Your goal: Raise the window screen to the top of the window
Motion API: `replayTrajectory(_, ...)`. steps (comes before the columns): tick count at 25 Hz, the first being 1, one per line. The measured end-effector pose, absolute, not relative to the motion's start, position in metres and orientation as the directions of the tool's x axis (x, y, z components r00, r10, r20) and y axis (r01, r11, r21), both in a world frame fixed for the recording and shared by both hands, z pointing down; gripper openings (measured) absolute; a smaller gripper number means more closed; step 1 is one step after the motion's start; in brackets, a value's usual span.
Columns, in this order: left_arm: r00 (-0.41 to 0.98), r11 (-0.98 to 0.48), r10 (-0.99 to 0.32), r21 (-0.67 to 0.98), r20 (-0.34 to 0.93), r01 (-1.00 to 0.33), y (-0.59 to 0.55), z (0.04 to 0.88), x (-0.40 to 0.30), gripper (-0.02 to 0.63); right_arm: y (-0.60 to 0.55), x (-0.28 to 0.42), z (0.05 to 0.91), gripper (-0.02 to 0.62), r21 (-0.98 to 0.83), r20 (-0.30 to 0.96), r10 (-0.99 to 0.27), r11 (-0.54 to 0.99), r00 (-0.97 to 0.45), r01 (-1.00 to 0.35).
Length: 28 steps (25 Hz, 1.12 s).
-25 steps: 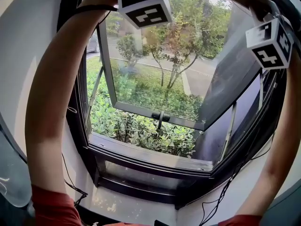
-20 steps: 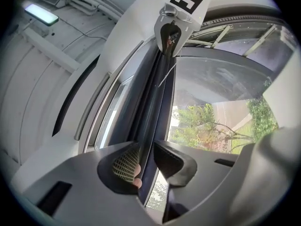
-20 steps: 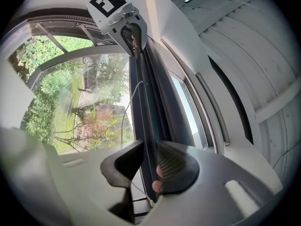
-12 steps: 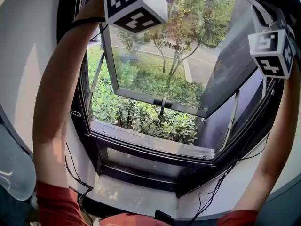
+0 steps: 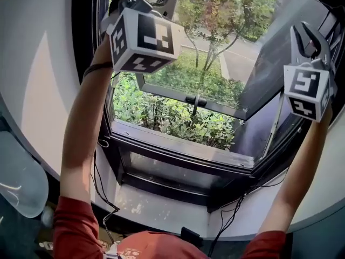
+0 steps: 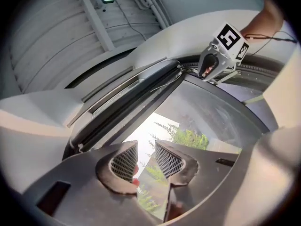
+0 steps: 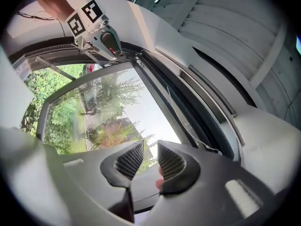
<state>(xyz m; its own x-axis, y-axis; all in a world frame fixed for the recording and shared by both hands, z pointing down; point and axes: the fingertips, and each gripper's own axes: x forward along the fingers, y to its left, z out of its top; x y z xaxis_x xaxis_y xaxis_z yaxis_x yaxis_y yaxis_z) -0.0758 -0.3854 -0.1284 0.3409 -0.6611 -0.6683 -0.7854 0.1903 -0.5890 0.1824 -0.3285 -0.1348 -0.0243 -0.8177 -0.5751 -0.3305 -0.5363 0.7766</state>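
Up at the head of the frame (image 5: 172, 190), the screen (image 6: 136, 100) seems to lie as a dark bar along the top channel; I judge it drawn right up, since no mesh shows across the opening and the greenery beyond reads clear; the left claw (image 6: 146, 158) stands narrowly parted with nothing between its pads; the right claw (image 7: 150, 160) shows the same slim, empty gap; both point upward, one toward each side of the window, neither touching the screen. By my reading the lift is as good as done and the step in hand is the letting go; to do it well, check first that the screen sits level and fully home at both ends; if one end sags, take it again with both claws at matching height and press up evenly, never one side alone, lest it jam askew; draw the claws away straight, clear of the open sash (image 5: 178, 94).
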Motion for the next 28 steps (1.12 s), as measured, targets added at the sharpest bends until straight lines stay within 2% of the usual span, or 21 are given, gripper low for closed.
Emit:
replayTrajectory(7, 0.338, 0.039, -0.729, -0.530, -0.595, -0.847, -0.399, -0.014, -0.082, 0.098, -0.309, 0.191, -0.048, 0.101, 0.714, -0.604, -0.795, -0.515, -0.047, -0.474)
replayTrajectory(20, 0.308, -0.122, -0.820, -0.378, -0.483, -0.918, -0.396, 0.153, -0.093, 0.098, -0.291, 0.193, 0.099, 0.104, 0.650, -0.547, -0.834, -0.373, -0.067, -0.662)
replayTrajectory(25, 0.302, -0.169, -0.849, -0.318, -0.434, -0.933, -0.377, 0.208, -0.097, 0.098, -0.281, 0.192, 0.154, 0.107, 0.505, -0.561, -0.826, -0.287, -0.056, -0.814)
replayTrajectory(28, 0.300, -0.204, -0.877, -0.276, -0.375, -0.939, -0.369, 0.250, -0.098, 0.098, -0.274, 0.203, 0.199, 0.107, 0.422, -0.519, -0.854, -0.224, -0.032, -0.879)
